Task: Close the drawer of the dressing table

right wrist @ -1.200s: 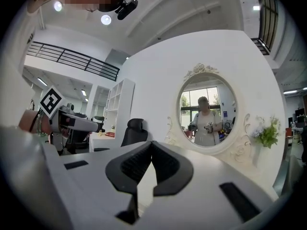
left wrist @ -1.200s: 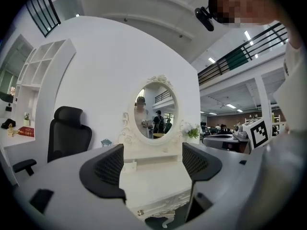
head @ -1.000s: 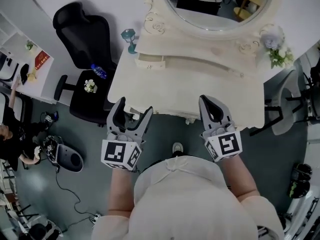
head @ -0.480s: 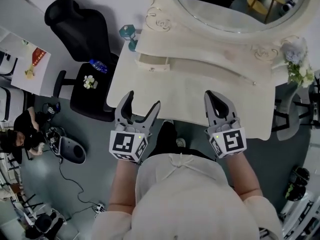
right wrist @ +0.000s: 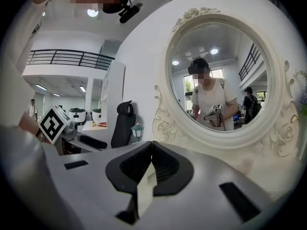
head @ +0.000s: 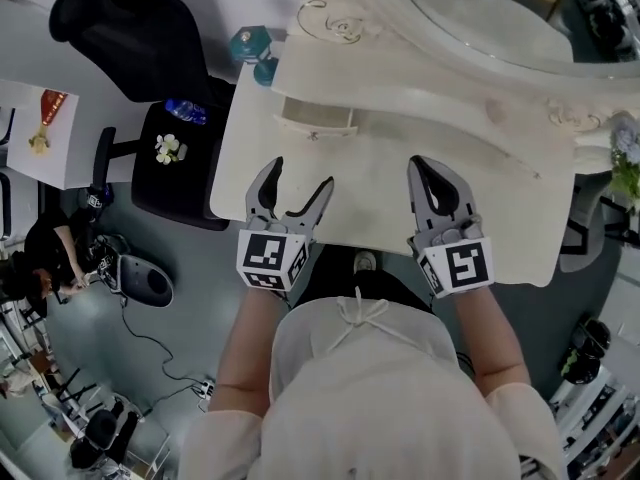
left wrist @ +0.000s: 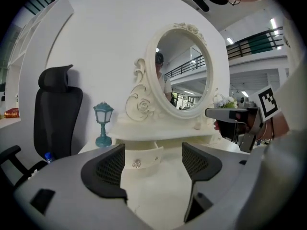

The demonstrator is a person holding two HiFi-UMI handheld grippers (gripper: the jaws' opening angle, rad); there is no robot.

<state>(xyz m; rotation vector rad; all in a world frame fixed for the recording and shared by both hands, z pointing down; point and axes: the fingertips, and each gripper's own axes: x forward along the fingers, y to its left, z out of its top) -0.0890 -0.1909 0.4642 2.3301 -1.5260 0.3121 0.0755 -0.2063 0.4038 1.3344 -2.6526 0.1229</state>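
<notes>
The cream dressing table point(head: 390, 203) has a small drawer point(head: 316, 118) standing pulled out under the shelf at its left; in the left gripper view the drawer point(left wrist: 144, 160) shows its front with a crystal knob point(left wrist: 137, 164). My left gripper point(head: 296, 183) hangs open over the tabletop, a little in front of the drawer, with nothing between its jaws point(left wrist: 153, 164). My right gripper point(head: 435, 180) is shut and empty over the middle of the tabletop; its own view point(right wrist: 152, 169) faces the oval mirror point(right wrist: 218, 78).
A teal lantern ornament point(head: 250, 48) stands at the table's back left corner. A black office chair point(head: 150, 78) sits left of the table with a bottle point(head: 186, 111) on its seat. White flowers point(head: 626, 153) are at the table's right end. A person point(head: 40, 258) sits at far left.
Both grippers have come forward over the tabletop, nearer the drawer and mirror. The left stays open and the right stays shut.
</notes>
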